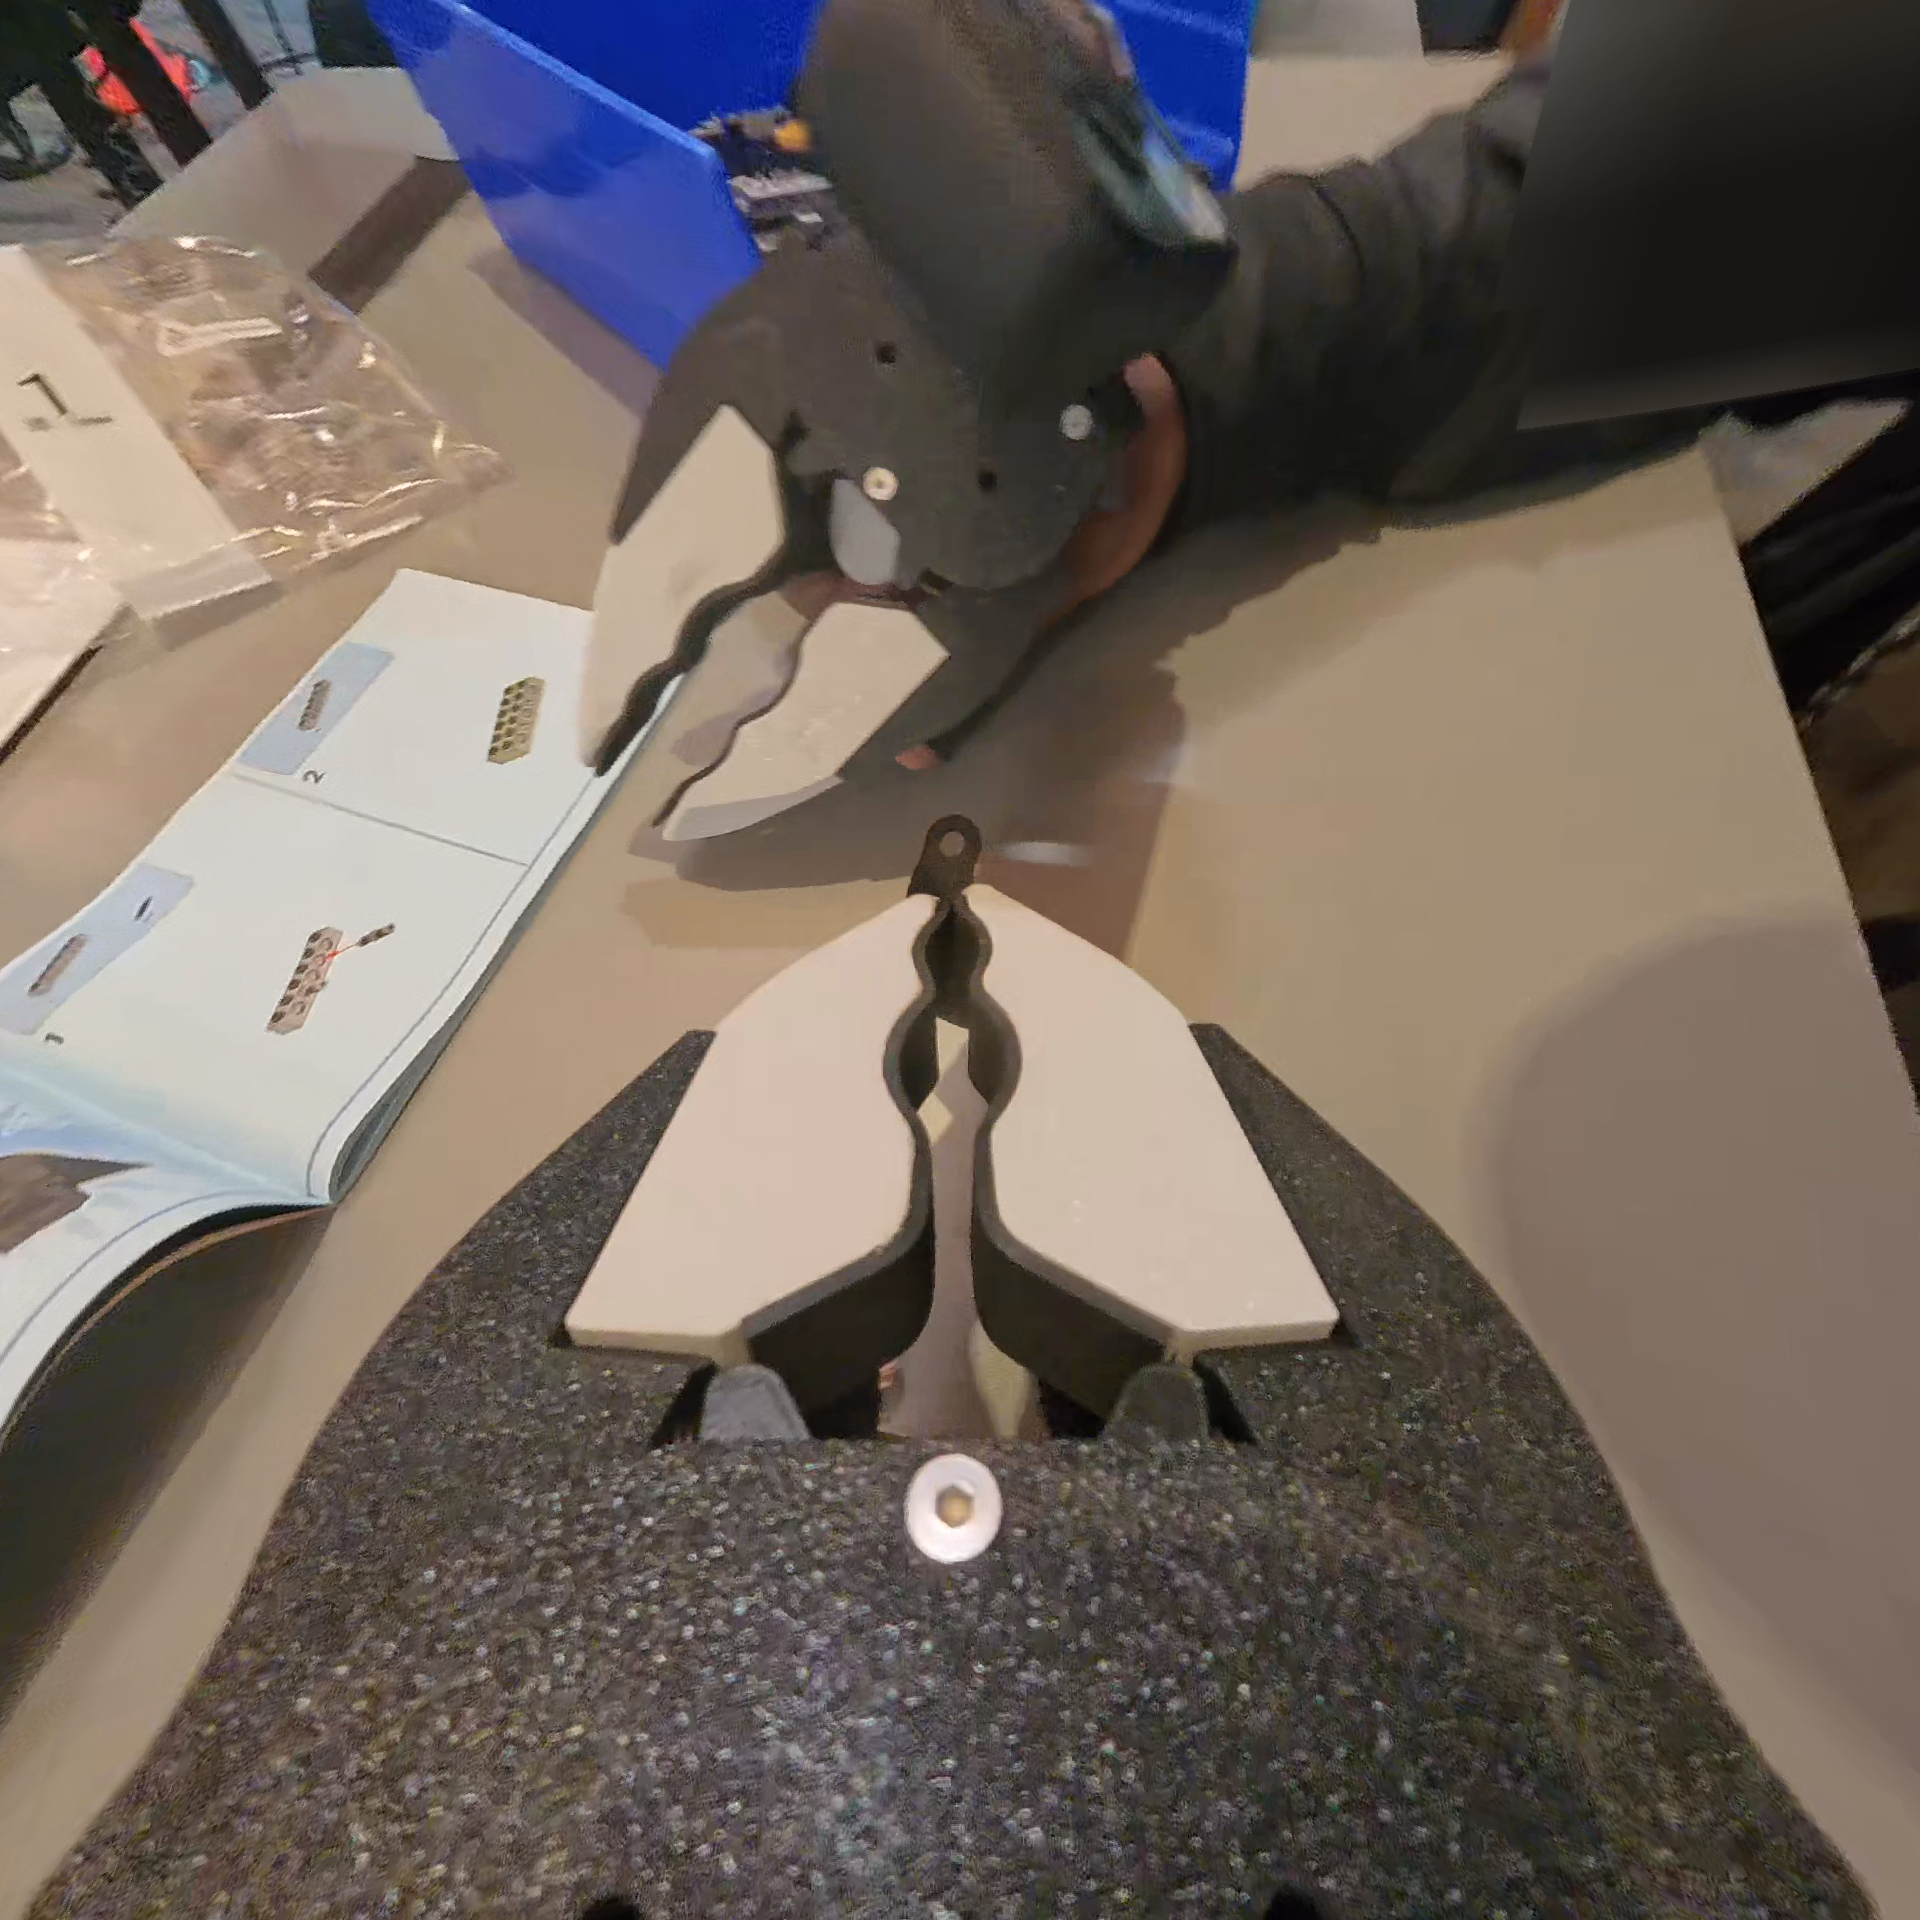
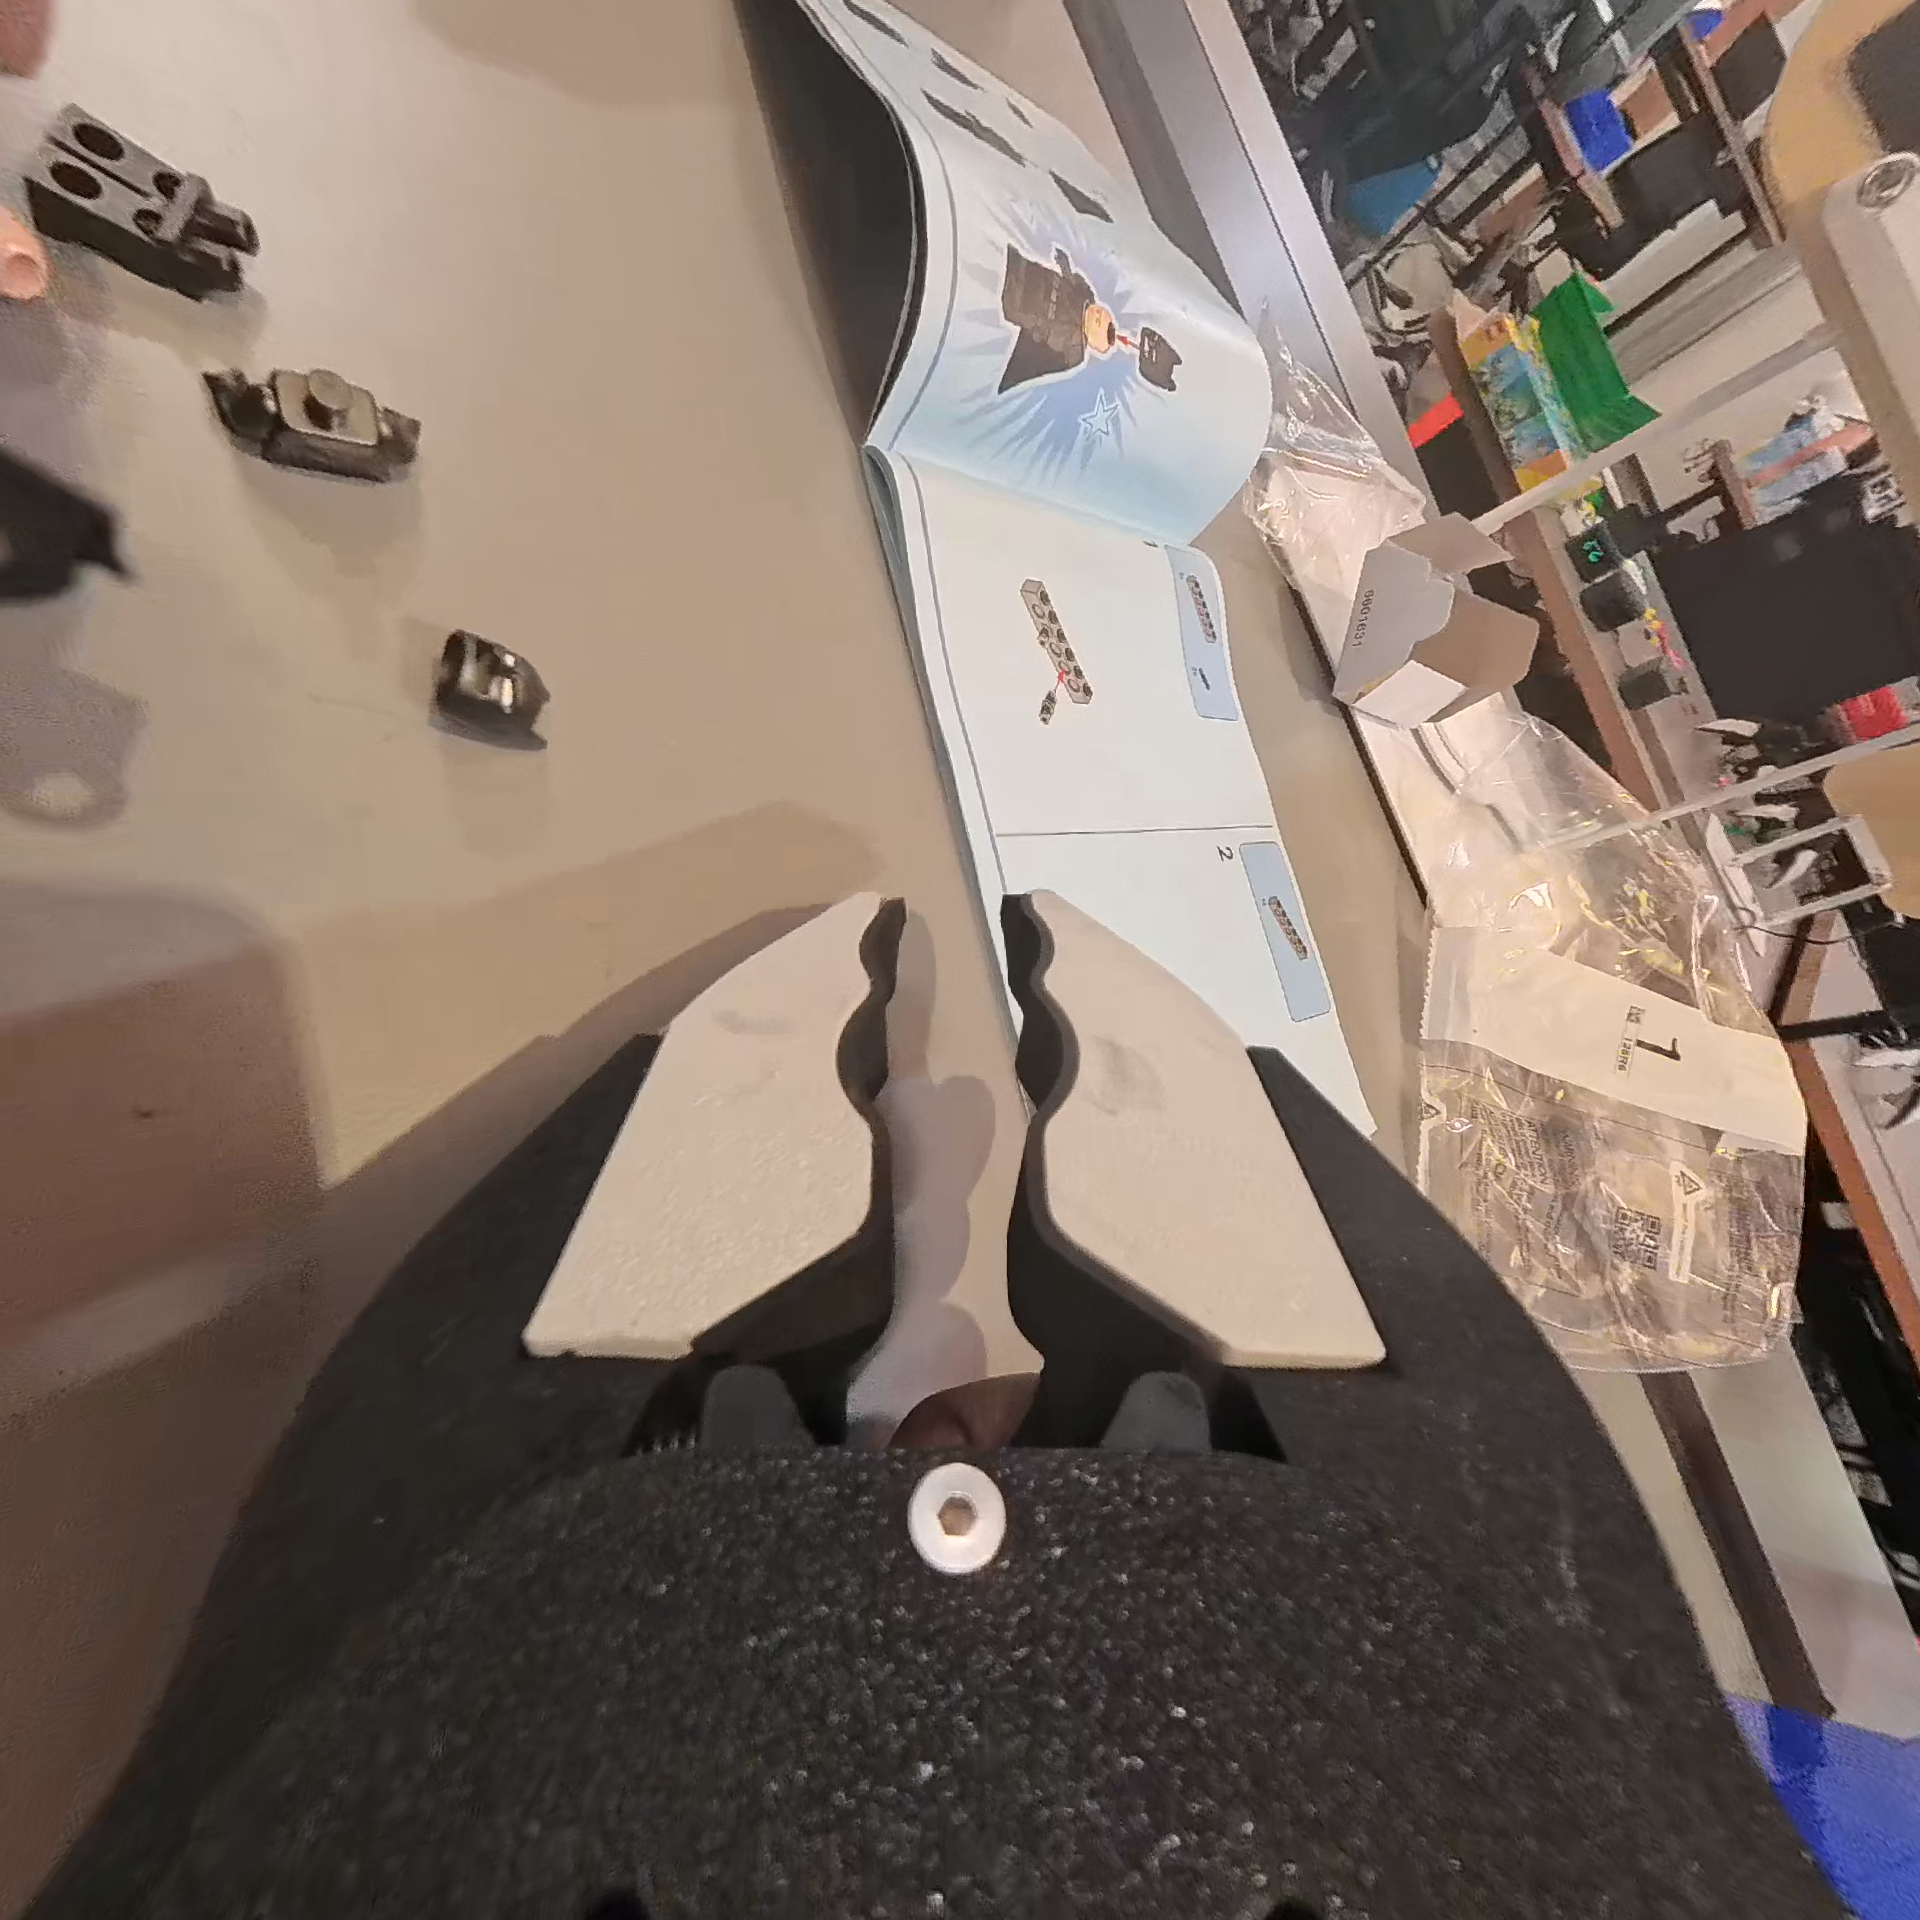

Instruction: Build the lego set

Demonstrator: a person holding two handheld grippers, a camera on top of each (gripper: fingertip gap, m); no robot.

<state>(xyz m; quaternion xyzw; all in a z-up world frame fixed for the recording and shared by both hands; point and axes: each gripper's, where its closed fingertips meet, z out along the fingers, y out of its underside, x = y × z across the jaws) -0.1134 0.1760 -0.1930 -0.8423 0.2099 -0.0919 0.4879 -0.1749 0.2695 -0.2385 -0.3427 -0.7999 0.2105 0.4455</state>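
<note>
Surface: a tan surface point(image 2: 623, 520) carrying an open instruction booklet point(image 2: 1101, 748), clear plastic bags point(image 2: 1600, 1122), a small white carton point(image 2: 1423, 634) and a blue bin point(image 1: 582, 177).
Room: cluttered shelves and racks beyond the surface edge.
Loose parts: three small dark pieces point(image 2: 312, 416) lie apart on the surface, left of the booklet.
Left tool point(image 1: 948, 904): fingertips closed on a thin dark piece with a round hole point(image 1: 951, 854) that sticks out past the tips, above the surface.
Right tool point(image 2: 954, 914): fingers apart with only bare surface between them, tips at the booklet's edge; a dark-sleeved arm point(image 1: 1371, 343) reaches in holding it, angled down.
</note>
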